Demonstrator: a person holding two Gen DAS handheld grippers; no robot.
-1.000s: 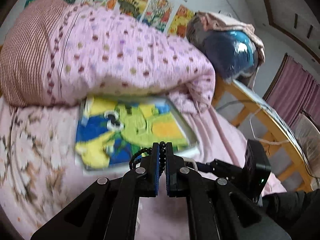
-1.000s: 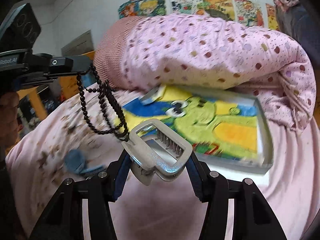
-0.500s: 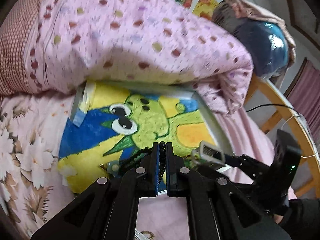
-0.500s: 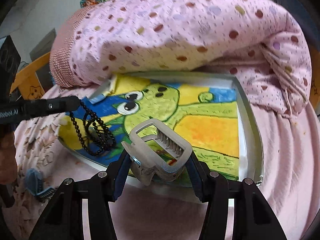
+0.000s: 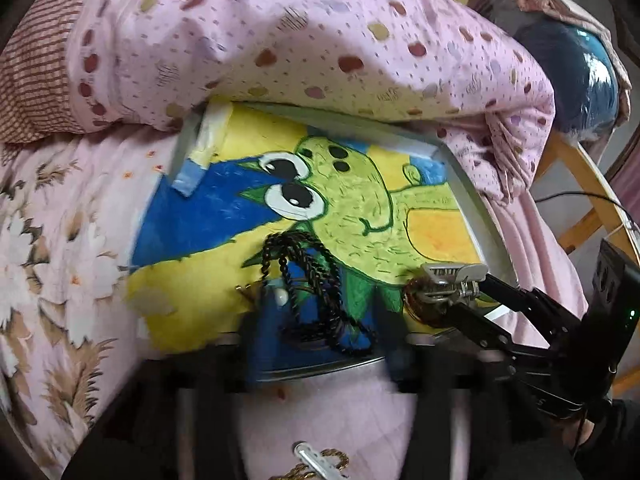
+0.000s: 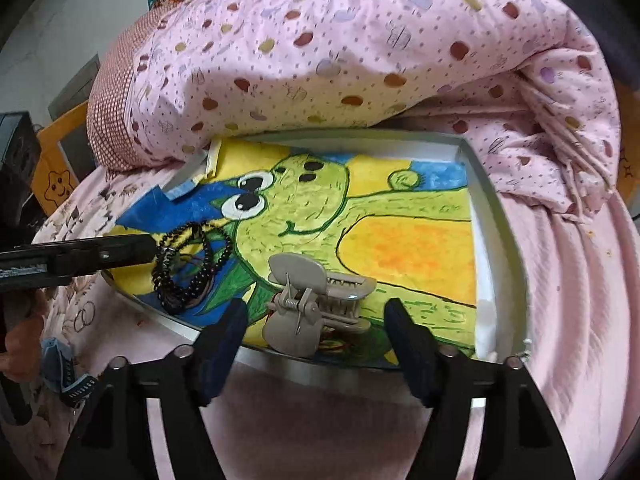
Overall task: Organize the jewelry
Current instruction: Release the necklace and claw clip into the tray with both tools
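A grey claw hair clip (image 6: 316, 300) is lying on the frog-painted tray (image 6: 486, 216), sitting free between the wide-open fingers of the right gripper (image 6: 316, 332). The black bead necklace (image 6: 188, 264) is resting coiled on the tray at the left gripper (image 6: 132, 248), whose jaws are too blurred to judge.

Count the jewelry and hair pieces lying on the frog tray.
2: black bead necklace near the tray's front left corner; grey hair clip at the front middle. More may be hidden.

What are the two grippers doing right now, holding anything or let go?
Left gripper: looks open but blurred; black bead necklace lies on the tray.
Right gripper: open; grey hair clip sits released between its fingers.
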